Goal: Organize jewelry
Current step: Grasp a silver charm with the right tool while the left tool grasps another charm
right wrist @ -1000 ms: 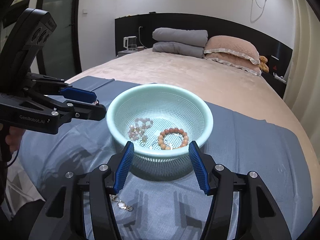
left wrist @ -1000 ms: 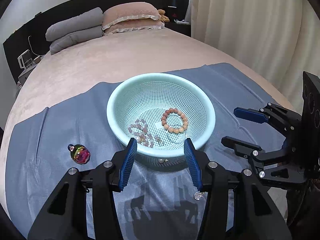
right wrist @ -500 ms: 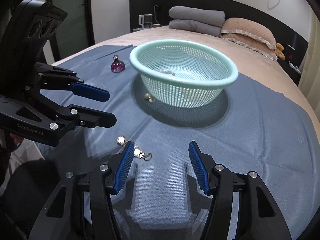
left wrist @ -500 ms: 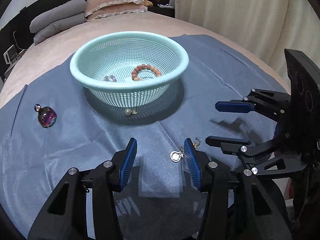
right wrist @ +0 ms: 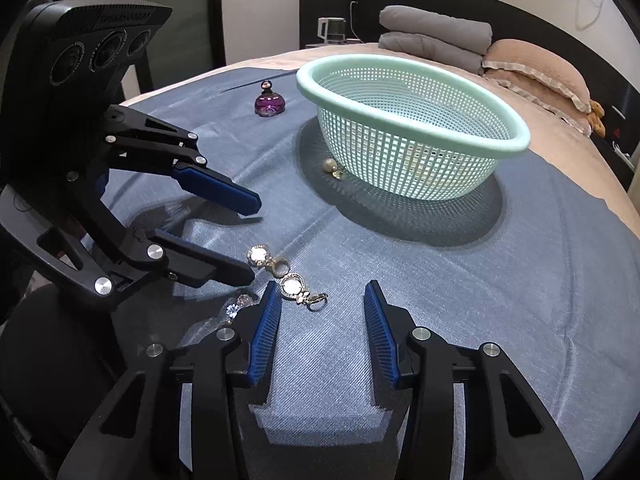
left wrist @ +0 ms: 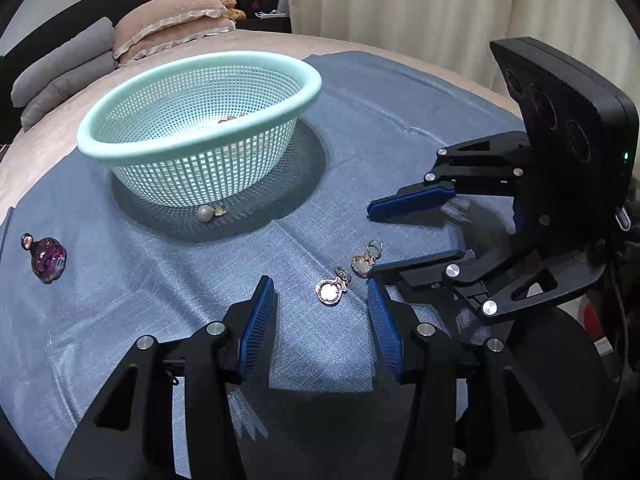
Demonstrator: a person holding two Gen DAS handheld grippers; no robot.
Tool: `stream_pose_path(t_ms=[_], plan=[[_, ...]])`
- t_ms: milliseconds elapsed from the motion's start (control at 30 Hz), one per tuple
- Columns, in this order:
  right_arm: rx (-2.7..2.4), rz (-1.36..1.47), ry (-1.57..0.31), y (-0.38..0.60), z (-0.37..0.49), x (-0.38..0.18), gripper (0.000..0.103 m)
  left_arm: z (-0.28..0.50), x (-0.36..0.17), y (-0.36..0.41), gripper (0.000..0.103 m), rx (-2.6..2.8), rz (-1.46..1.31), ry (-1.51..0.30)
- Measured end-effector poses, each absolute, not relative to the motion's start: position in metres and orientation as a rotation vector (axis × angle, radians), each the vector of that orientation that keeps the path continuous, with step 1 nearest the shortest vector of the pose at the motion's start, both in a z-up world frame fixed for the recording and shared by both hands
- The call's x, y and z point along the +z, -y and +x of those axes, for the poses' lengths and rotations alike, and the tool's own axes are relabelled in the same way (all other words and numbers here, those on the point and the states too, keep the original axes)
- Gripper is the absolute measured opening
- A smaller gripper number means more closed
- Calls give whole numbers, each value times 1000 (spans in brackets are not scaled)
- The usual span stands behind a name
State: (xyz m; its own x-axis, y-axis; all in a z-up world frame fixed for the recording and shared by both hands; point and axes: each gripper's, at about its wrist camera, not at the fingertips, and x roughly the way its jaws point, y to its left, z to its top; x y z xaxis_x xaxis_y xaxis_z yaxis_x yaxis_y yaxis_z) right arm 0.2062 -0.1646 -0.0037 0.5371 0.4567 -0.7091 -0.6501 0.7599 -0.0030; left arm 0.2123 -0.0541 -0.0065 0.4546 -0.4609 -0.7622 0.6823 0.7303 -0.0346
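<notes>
- The left gripper (left wrist: pixel 322 306) points down at a slant toward the blue cloth (left wrist: pixel 400 92) on the bed. Its blue fingers (left wrist: pixel 260 320) stand apart with nothing held.
- A round silver earring (left wrist: pixel 331 290) lies on the cloth between them, nearer the right-hand finger and not touching either one.
- A second earring (left wrist: pixel 365 261), gold-coloured, lies just past it, beside the lower finger of the right gripper (left wrist: pixel 374 240).
- The right gripper also slants down. Its jaws have just been closing but there is a gap, and they hold nothing. In its own view the gold-coloured earring sits just by its left-hand finger; I cannot tell if they touch.
- The green basket (right wrist: pixel 408 92) stands farther back on the cloth. A pearl earring (right wrist: pixel 334 168) lies at its foot.
- A purple bottle (right wrist: pixel 269 101) stands well off to the side.
- A shiny bit (right wrist: pixel 236 306) is partly hidden behind the right gripper's finger. I cannot tell what it is.
- What lies in the basket is mostly hidden by its wall. Only a bit of reddish beads (left wrist: pixel 228 120) shows.
- The hands holding the grippers are out of sight.
</notes>
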Motion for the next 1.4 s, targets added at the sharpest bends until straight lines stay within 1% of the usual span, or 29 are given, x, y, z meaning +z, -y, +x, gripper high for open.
stream_pose_path(t_ms=[100, 133, 167, 200, 233, 267, 333, 500, 533, 567, 600, 767, 867, 1233, 1400], plan=[[686, -292, -749, 163, 209, -7, 39, 212, -15, 55, 49, -749, 317, -821], [692, -293, -748, 163, 208, -8, 37, 213, -16, 55, 44, -757, 313, -818], [694, -289, -747, 164, 210, -8, 32, 214, -17, 57, 36, -764, 315, -813], [689, -283, -744, 165, 210, -9, 29, 215, -18, 60, 30, -770, 324, -809], [678, -278, -740, 167, 210, -10, 23, 214, -20, 63, 18, -779, 337, -809], [665, -273, -737, 169, 211, -11, 14, 212, -23, 67, 17, -779, 366, -805], [663, -236, -740, 175, 212, -12, 13, 210, -25, 71, 17, -769, 402, -783], [649, -229, -736, 175, 209, -9, 13, 210, -23, 67, 16, -756, 359, -803], [651, -218, -739, 176, 208, -9, 12, 210, -22, 67, 15, -751, 357, -805], [649, -213, -741, 177, 208, -8, 12, 209, -21, 66, 10, -750, 356, -810], [647, -213, -743, 178, 206, -7, 12, 209, -20, 65, 8, -750, 355, -812], [627, -207, -744, 185, 199, -4, 12, 210, -15, 56, 7, -722, 328, -823], [615, -208, -747, 188, 194, -3, 13, 208, -11, 50, 4, -704, 310, -819], [602, -222, -705, 191, 174, 15, 13, 191, 26, 19, 3, -660, 264, -753], [577, -228, -659, 202, 173, 37, 13, 193, 53, -3, 3, -595, 257, -725]])
